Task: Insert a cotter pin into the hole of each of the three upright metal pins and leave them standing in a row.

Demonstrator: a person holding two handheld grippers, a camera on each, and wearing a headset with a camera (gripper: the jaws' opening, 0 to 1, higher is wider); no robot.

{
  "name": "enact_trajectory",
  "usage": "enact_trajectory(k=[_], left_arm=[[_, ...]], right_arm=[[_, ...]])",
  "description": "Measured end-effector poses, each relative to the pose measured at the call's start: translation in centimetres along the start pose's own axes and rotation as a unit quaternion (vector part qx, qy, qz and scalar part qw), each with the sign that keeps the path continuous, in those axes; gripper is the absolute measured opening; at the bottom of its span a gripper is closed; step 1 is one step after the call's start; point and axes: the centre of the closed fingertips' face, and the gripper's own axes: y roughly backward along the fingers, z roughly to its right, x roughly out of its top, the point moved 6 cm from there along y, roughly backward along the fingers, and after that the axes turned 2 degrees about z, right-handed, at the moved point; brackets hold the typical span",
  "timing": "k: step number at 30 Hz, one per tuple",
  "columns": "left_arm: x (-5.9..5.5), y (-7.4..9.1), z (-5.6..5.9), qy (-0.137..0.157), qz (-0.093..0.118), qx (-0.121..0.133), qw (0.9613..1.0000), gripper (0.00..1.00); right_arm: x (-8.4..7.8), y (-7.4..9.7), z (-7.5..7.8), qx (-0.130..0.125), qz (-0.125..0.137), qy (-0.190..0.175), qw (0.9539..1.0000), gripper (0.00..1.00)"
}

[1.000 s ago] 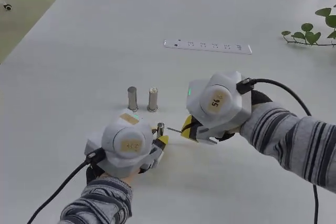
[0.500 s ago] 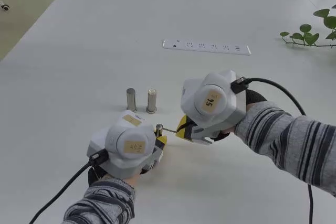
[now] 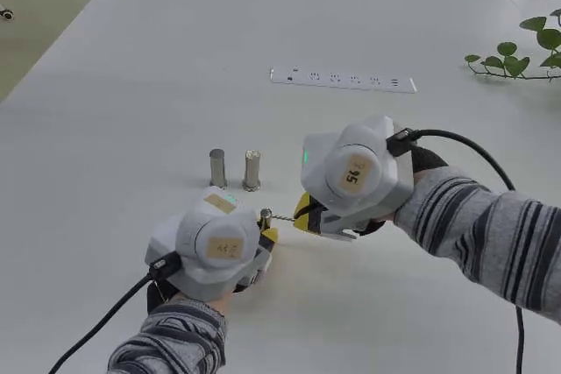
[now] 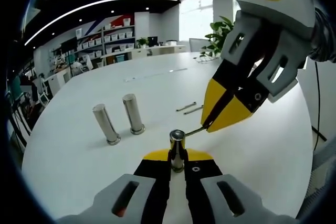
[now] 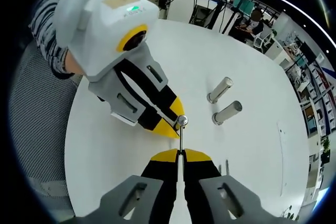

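Note:
My left gripper (image 3: 268, 234) is shut on the base of a short metal pin (image 3: 266, 215), which it holds upright on the table. From the right, my right gripper (image 3: 302, 215) is shut on a thin cotter pin (image 3: 285, 217) that lies level, its tip at the pin's head. In the left gripper view the held pin (image 4: 177, 148) stands between the yellow jaw tips and the cotter pin (image 4: 195, 130) meets its top. The right gripper view shows the cotter pin (image 5: 180, 140) running straight to the pin's head (image 5: 181, 120). Two more upright pins (image 3: 217, 166) (image 3: 252, 169) stand side by side just behind.
A white power strip (image 3: 342, 80) lies farther back on the white table (image 3: 131, 85). Plant leaves (image 3: 526, 50) reach in at the far right. Two spare cotter pins (image 4: 189, 108) lie on the table beyond the grippers. A cable trails from each gripper.
My right gripper has slid left with the cotter pin, whose tip now reaches the head of the held pin. The left gripper and the two other pins have stayed put.

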Motion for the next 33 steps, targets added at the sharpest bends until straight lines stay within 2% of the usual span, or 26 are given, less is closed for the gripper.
enact_trajectory(k=[19,33], left_arm=[[-0.1,-0.2,0.2,0.006,0.003,0.003,1.0000,0.05],[-0.1,-0.2,0.2,0.009,0.004,0.008,0.9999,0.05]], right_arm=[[1.4,-0.7,0.2,0.002,0.019,0.021,0.9996,0.00],[1.9,-1.0,0.3,0.003,0.025,0.010,0.9996,0.00]])
